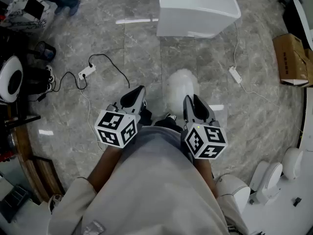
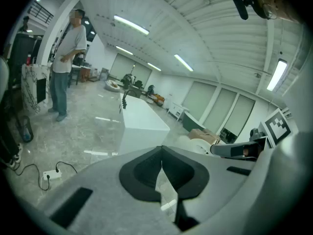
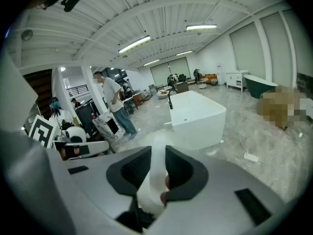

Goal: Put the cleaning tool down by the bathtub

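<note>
the right gripper (image 3: 157,153) has its jaws closed on the white handle of the cleaning tool (image 1: 181,88), whose fluffy white head hangs blurred over the grey marble floor (image 1: 146,53) just ahead of the person's knees. the white bathtub (image 1: 195,9) stands farther off, apart from the tool. the left gripper (image 2: 162,153) has its jaw tips together with nothing between them. a power strip (image 1: 87,72) and its cable lie on the floor to the left, and a cardboard box (image 1: 291,58) sits at the far right.
</note>
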The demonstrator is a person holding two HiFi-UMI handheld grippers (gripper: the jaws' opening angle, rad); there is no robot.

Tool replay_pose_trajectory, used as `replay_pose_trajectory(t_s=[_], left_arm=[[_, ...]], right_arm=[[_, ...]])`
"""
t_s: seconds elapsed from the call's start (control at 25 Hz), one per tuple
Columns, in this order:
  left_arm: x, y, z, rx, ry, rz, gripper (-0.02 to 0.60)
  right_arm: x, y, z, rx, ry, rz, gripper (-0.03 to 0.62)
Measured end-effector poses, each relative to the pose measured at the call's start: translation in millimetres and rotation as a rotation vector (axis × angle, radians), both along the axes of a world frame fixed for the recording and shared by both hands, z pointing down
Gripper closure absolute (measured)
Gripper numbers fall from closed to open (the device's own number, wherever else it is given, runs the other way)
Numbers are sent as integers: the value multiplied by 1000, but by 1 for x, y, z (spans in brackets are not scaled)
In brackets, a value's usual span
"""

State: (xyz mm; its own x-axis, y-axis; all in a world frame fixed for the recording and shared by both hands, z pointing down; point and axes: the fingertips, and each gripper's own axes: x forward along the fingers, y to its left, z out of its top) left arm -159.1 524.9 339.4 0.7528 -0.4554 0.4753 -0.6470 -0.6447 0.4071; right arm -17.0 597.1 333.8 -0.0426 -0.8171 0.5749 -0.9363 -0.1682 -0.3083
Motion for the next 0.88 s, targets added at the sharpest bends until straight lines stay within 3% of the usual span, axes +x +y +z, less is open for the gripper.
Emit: replay_pose_trajectory(t_s=[0.56, 0.88], left_arm=[[-50, -48, -4, 20, 41, -19, 575], [-77, -65, -6, 15, 61, -21, 575]], right_arm=[[-50, -47, -1, 44, -64, -16, 510], [-71, -66, -2, 37, -38, -14, 510]])
